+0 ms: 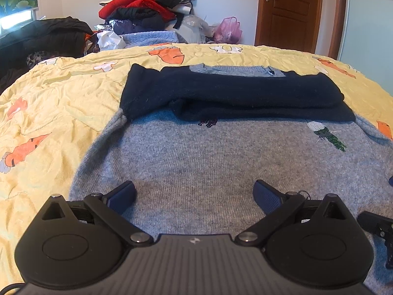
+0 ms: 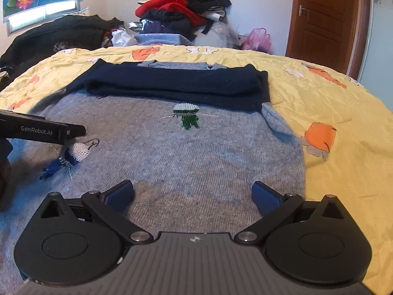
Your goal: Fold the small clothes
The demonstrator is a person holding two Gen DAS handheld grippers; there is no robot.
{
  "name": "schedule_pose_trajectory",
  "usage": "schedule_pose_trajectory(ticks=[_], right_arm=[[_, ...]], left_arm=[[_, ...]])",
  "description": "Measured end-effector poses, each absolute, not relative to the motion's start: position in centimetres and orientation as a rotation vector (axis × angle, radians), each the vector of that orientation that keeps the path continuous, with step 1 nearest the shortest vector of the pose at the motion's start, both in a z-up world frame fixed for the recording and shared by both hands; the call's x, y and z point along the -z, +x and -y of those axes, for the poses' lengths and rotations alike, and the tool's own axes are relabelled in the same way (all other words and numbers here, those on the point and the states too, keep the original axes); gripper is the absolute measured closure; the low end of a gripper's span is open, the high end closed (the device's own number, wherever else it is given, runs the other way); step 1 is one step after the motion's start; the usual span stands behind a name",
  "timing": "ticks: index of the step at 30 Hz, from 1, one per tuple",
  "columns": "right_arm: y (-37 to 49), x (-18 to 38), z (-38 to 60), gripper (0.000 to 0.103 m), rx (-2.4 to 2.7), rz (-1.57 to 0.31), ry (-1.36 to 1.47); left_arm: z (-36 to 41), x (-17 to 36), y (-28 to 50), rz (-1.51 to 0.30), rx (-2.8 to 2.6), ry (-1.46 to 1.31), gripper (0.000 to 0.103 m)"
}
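A small grey knit sweater [image 1: 196, 157] [image 2: 172, 152] with navy sleeves lies flat on the yellow bedspread [image 1: 54, 103]. Both navy sleeves [image 1: 233, 95] [image 2: 176, 86] are folded across its chest, below the collar. Sequin figures [image 2: 186, 116] decorate the front. My left gripper [image 1: 195, 194] hovers over the lower left part of the sweater, open, with nothing between its blue pads. Over the lower right part my right gripper [image 2: 192, 193] stands equally wide open and empty. The left gripper's black body [image 2: 44, 130] shows at the left edge of the right wrist view.
A tall heap of red and dark clothes [image 1: 147, 7] [image 2: 181, 7] is stacked beyond the bed's far edge, beside a pink plastic bag [image 1: 228, 30]. Dark garments [image 1: 49, 36] lie at the far left. A brown door [image 1: 289, 9] stands at the back right.
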State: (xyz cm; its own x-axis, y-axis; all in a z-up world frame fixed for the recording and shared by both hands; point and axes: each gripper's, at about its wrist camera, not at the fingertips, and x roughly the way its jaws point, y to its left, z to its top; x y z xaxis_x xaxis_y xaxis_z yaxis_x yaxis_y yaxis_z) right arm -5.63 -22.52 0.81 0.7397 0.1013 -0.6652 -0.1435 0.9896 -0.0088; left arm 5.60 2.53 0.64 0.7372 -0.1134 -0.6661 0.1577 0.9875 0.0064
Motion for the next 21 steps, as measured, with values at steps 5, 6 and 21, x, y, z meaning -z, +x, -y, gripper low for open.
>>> schedule_pose_trajectory(ticks=[5, 6, 21], right_arm=[[-5.1, -0.8, 22.5, 0.0, -0.135, -0.726, -0.054], [-5.1, -0.8, 22.4, 0.0, -0.135, -0.727, -0.054], [-5.0, -0.8, 22.4, 0.0, -0.135, -0.726, -0.054]], left_arm=[[-2.5, -0.7, 5.5, -0.727, 0.144, 0.064, 0.0], [-2.5, -0.7, 5.5, -0.728, 0.143, 0.065, 0.0], [-3.2, -0.7, 2.2, -0.726, 0.131, 0.038, 0.0]])
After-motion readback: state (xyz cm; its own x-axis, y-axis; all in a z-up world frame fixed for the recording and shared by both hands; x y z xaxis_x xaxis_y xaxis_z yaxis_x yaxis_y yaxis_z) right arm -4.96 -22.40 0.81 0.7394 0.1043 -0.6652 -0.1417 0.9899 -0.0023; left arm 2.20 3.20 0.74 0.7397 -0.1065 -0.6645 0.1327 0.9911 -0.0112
